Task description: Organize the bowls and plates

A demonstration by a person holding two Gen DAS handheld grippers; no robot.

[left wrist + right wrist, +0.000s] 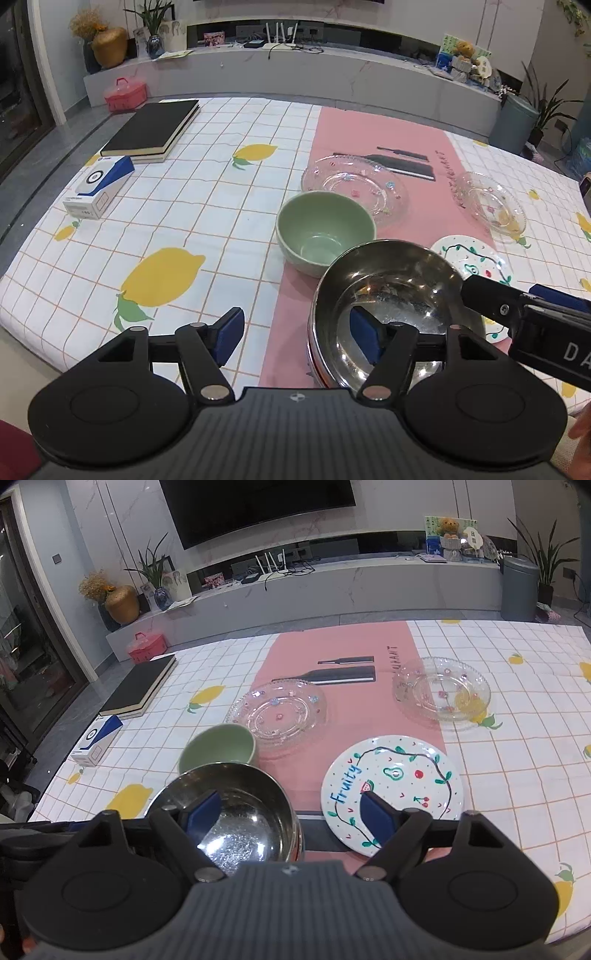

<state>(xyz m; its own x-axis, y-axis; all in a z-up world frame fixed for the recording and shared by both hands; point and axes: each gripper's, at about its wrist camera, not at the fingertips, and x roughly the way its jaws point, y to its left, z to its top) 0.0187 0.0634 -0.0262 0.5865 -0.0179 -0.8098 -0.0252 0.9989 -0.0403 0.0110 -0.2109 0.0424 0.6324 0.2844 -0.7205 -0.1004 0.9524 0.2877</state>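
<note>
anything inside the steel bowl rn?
The steel bowl looks empty: only its shiny, scuffed bottom shows. The left claw and right claw, both open, each have one blue pad over it, hiding part of the interior. What it rests on is hidden.

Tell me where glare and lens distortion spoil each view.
Left wrist view: fisheye bends the table edge and the far shelf; ceiling light flares inside the steel bowl; the glass plate glints faintly. Right wrist view: the same bowing at the borders, a bright speckled hotspot in the steel bowl, dark corners; the painted plate stays sharp.
</note>
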